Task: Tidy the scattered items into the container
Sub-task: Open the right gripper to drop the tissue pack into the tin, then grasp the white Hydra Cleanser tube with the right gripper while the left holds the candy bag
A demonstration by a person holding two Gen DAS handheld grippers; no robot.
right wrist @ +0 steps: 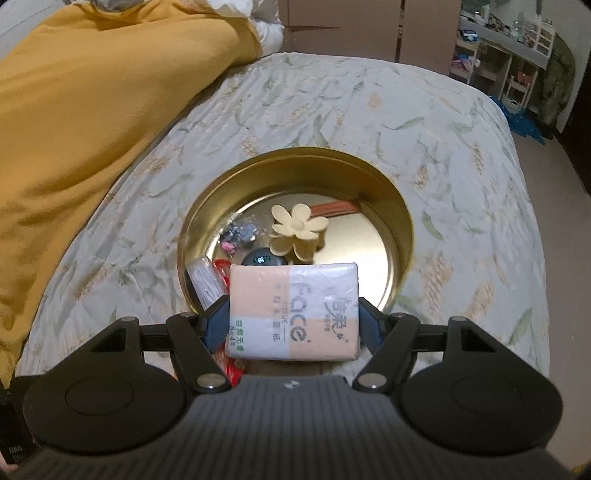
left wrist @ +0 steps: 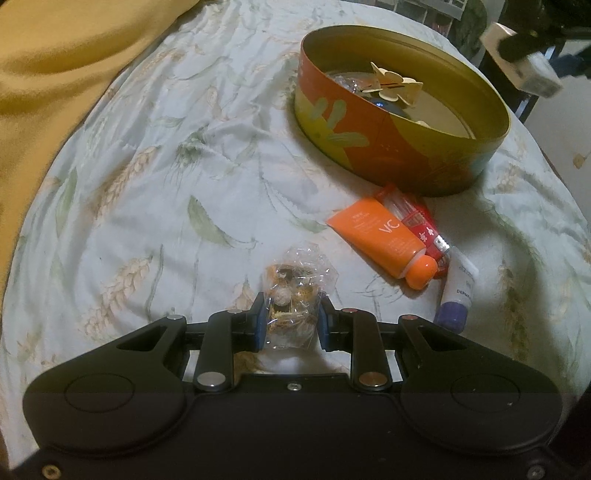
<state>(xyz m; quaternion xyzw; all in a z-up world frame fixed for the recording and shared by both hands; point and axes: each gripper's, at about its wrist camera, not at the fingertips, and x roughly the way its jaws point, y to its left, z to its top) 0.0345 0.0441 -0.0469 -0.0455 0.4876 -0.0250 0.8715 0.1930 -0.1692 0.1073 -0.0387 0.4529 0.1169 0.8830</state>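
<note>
Pale cotton printed with green leaves and tan wheat ears covers the bed (right wrist: 369,122), its cloth creased around a round gold-lined tin (right wrist: 400,221). A mustard-yellow blanket (right wrist: 92,110) is heaped to the left of the tin; beyond the tin, cardboard boxes (right wrist: 369,29) and cluttered shelving (right wrist: 517,55) are seen against the far wall.

A cream flower hair clip (right wrist: 297,230) and small oddments are held inside the tin. Over its near rim, a pack of Face tissues (right wrist: 293,312) is clamped between the widely spread right tongs (right wrist: 293,325). Nearer than the tin, a crinkled clear packet (left wrist: 293,291) is pinched by the almost closed left tongs (left wrist: 291,325). Just beside the tin's near wall, an orange VC tube (left wrist: 384,243), a red packet (left wrist: 417,218) and a white tube (left wrist: 458,291) lie touching on the bed.
</note>
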